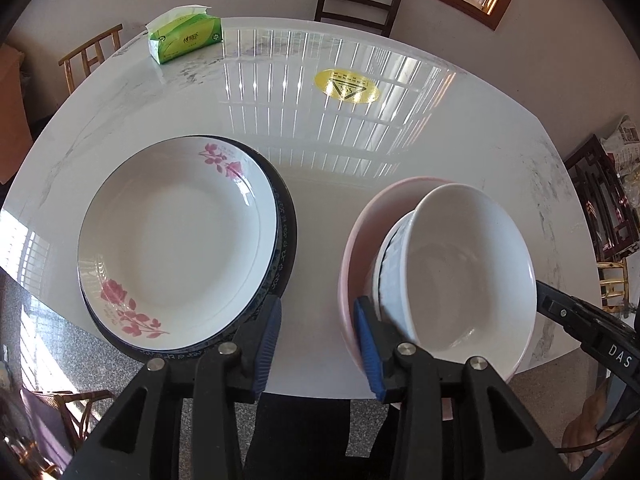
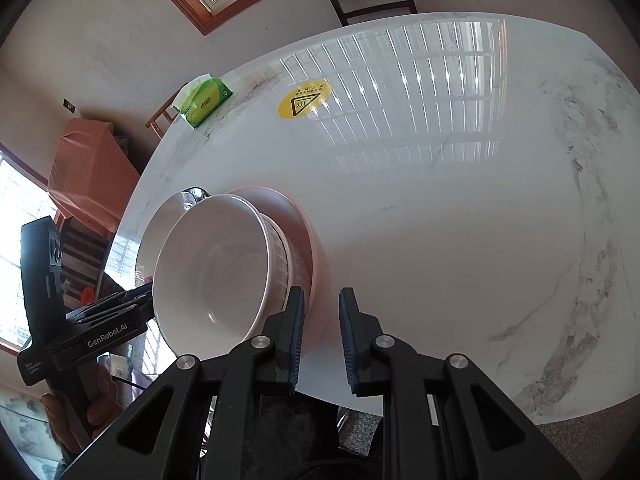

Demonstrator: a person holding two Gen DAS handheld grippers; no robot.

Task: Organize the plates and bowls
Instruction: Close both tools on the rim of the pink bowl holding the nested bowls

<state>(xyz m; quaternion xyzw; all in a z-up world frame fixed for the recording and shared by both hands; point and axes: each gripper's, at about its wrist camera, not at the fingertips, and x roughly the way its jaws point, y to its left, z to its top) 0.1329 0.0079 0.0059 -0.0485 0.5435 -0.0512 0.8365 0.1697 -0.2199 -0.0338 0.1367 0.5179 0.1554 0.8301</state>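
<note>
A white plate with pink roses (image 1: 176, 236) lies on a dark blue-rimmed plate (image 1: 286, 240) on the left of the marble table (image 1: 320, 140). To the right, a white bowl (image 1: 468, 276) sits tilted in a ribbed white bowl (image 1: 390, 256), inside a pink bowl (image 1: 356, 248). My left gripper (image 1: 318, 344) is open and empty between the two stacks. In the right wrist view the bowl stack (image 2: 216, 268) sits left of my right gripper (image 2: 322, 340), which is open and empty; its left finger (image 2: 294, 336) is close to the pink bowl (image 2: 316, 256).
A green tissue pack (image 1: 186, 38) lies at the far left of the table and a yellow sticker (image 1: 346, 86) at the far middle. Chairs (image 1: 358, 0) stand around the table. The left gripper's body (image 2: 80, 320) shows left of the bowls in the right wrist view.
</note>
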